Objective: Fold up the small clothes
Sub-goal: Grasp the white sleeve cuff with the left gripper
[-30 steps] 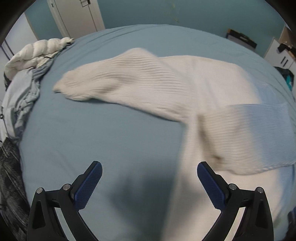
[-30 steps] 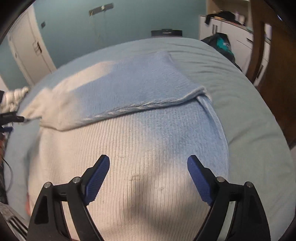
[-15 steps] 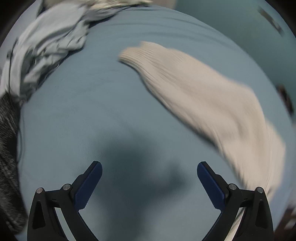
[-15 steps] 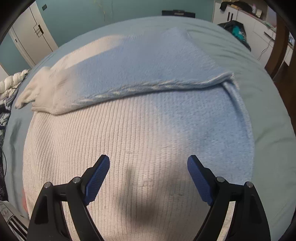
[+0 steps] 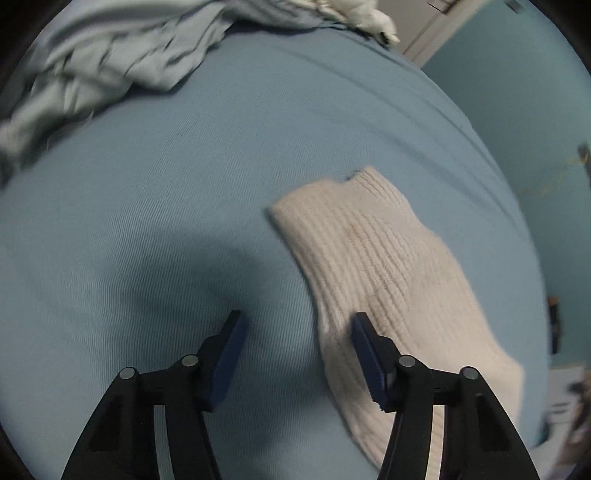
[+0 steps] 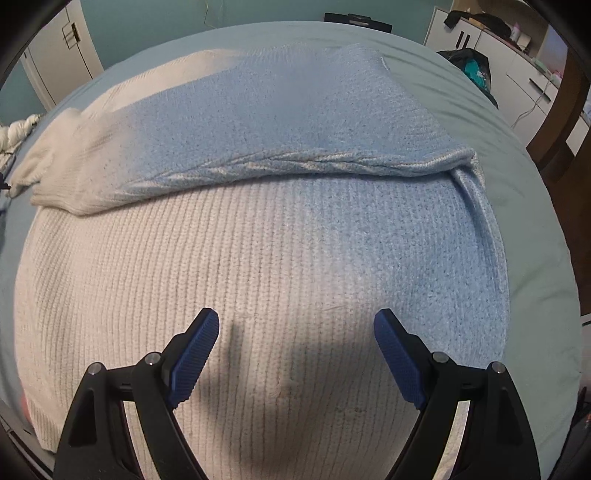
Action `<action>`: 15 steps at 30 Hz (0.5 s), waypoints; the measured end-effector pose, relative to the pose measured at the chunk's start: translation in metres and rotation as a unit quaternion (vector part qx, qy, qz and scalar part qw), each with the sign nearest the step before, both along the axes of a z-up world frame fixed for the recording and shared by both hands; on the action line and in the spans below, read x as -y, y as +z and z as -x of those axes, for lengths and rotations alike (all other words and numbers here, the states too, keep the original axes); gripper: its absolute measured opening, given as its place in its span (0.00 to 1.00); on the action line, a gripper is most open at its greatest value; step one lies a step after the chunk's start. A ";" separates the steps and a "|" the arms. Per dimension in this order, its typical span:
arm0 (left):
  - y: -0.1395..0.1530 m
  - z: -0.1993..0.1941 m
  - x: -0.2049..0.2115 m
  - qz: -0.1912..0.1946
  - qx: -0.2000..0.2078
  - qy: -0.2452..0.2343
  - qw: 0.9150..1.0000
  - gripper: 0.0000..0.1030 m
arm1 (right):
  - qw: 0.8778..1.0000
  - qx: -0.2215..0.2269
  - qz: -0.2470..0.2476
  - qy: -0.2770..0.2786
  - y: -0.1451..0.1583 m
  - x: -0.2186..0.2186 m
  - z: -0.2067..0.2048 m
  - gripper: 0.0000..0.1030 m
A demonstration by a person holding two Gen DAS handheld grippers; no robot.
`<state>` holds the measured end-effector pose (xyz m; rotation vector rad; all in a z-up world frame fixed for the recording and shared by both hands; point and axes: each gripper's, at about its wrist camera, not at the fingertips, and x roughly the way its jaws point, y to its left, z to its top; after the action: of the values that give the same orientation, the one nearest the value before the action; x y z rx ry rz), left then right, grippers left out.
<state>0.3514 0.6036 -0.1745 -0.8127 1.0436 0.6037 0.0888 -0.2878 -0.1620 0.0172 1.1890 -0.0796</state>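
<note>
A cream-to-light-blue ribbed knit sweater lies flat on the blue bed sheet. One sleeve is folded across its body. In the left wrist view the other cream sleeve stretches out on the sheet, cuff at the far end. My left gripper is open, jaws partly narrowed, just above the sleeve's left edge; its right finger is over the sleeve, its left finger over bare sheet. My right gripper is open and empty, hovering low over the sweater's body.
A crumpled pale blue-grey cloth and a white twisted cloth lie at the far side of the bed. White cabinets and a dark bag stand beyond the bed's right side. A teal wall is behind.
My left gripper swung left to the outstretched sleeve, dropped close to it, and its jaws narrowed. My right gripper moved slightly lower over the sweater body.
</note>
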 end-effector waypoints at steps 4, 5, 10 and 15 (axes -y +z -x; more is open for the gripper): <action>0.026 -0.024 0.021 -0.016 -0.009 -0.030 0.999 0.10 | 1.000 0.008 0.008 0.005 0.000 -0.007 0.002 0.81; 0.040 -0.027 0.026 -0.036 -0.007 -0.030 0.999 0.09 | 1.000 0.011 0.011 0.006 0.002 -0.009 0.003 0.81; 0.137 -0.030 0.061 -0.103 0.049 -0.033 0.993 0.08 | 0.999 0.030 0.011 0.010 0.010 -0.016 0.009 0.81; 0.233 -0.005 0.097 -0.134 0.067 -0.006 0.989 0.08 | 0.999 0.051 -0.011 0.016 0.019 -0.011 0.015 0.81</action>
<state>0.3566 0.5068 0.0587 -0.6023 0.8222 0.6543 0.0742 -0.2773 -0.1427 0.0217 1.0879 -0.0370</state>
